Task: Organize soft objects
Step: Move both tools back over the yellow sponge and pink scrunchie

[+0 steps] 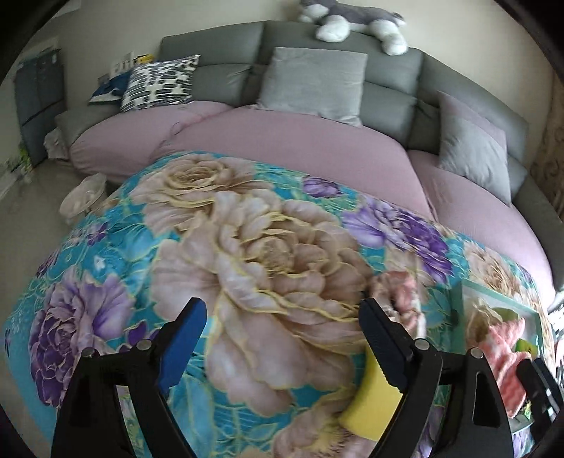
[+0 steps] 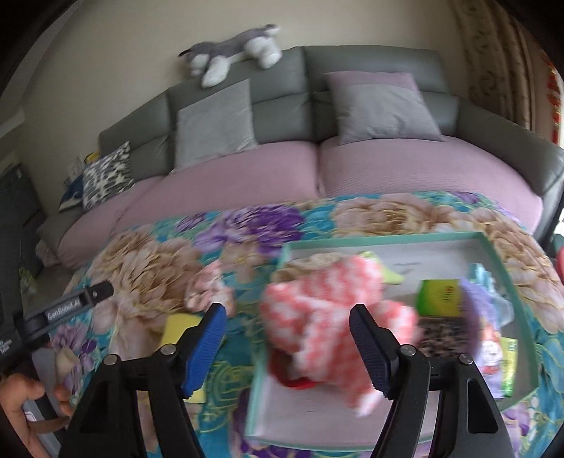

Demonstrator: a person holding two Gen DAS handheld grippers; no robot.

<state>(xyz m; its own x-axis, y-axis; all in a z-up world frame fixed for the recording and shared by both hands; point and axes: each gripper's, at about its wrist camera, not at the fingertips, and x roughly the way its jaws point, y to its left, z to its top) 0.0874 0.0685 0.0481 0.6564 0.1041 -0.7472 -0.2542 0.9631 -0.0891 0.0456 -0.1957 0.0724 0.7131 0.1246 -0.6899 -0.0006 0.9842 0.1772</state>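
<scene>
A table under a floral blanket (image 1: 264, 246) carries a shallow teal-rimmed tray (image 2: 380, 239). A fluffy pink-and-white cloth (image 2: 328, 299) lies in the tray, blurred, between my right gripper's (image 2: 287, 338) open fingers but not pinched. The tray also holds a green box (image 2: 439, 297), a purple soft item (image 2: 472, 310) and small packets. A yellow sponge (image 1: 372, 405) lies on the blanket by my left gripper's (image 1: 282, 334) right finger; that gripper is open and empty. A small pink fluffy piece (image 1: 402, 292) lies left of the tray (image 1: 500, 296).
A grey sofa (image 1: 387, 77) with a pink seat cover stands behind the table, with grey cushions (image 1: 313, 81), a patterned cushion (image 1: 162, 81) and a plush husky (image 1: 352, 21) on its back. A white fan (image 1: 83, 197) stands on the floor at left.
</scene>
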